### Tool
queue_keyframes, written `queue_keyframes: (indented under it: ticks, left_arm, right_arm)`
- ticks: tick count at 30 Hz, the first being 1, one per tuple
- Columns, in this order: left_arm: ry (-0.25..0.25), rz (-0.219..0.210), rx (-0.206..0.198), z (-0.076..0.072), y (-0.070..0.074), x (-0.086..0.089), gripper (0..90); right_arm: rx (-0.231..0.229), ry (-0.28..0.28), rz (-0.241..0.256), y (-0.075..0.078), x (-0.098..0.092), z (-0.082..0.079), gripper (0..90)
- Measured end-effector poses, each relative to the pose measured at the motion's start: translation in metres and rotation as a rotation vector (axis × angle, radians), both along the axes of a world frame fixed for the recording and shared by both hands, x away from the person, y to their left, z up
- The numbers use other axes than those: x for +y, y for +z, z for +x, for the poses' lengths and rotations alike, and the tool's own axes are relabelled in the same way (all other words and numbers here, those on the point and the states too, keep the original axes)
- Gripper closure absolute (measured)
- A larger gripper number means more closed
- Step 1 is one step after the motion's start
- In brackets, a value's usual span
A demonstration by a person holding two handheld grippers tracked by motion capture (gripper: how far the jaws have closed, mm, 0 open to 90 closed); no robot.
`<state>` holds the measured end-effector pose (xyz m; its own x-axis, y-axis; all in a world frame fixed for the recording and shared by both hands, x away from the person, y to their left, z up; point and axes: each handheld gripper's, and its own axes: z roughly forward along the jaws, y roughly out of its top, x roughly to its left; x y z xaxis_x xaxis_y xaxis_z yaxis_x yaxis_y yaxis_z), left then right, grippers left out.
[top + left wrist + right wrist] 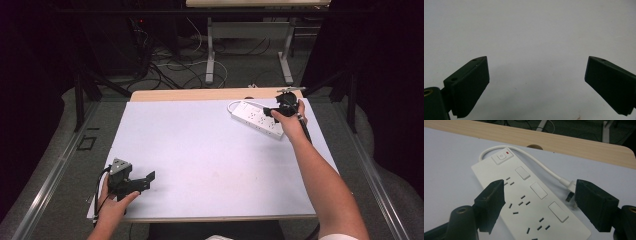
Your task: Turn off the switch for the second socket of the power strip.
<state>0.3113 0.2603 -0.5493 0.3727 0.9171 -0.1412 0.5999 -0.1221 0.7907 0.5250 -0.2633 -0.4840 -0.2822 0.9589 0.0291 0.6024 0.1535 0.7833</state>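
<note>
White power strip (529, 202) lies at the far right of the pale tabletop (210, 160), its plug (569, 192) beside it. Right gripper (539, 200) hovers just above the strip, jaws spread wide, empty. Left gripper (142, 181) rests near the front-left corner, jaws released.

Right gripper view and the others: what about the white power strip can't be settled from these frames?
- White plastic power strip: its near end is cut off by the bottom edge of the right gripper view.
- Its white plug: partly hidden behind a jaw of the right tool.
- High view: the strip's sockets are too small; the right tool covers part of it.
</note>
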Motion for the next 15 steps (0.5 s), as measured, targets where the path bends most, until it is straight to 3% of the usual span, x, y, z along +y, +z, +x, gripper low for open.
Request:
queue_keyframes:
  ticks: [4, 15]
  left_arm:
    - [-0.003, 0.005, -0.001, 0.0, 0.0, 0.0, 5.5]
    - [-0.002, 0.007, -0.002, 0.0, 0.0, 0.0, 5.5]
  right_arm:
    - [-0.016, 0.003, 0.007, 0.008, -0.001, -0.007, 19.1]
    - [0.014, 0.073, -0.01, 0.023, -0.006, -0.027, 10.2]
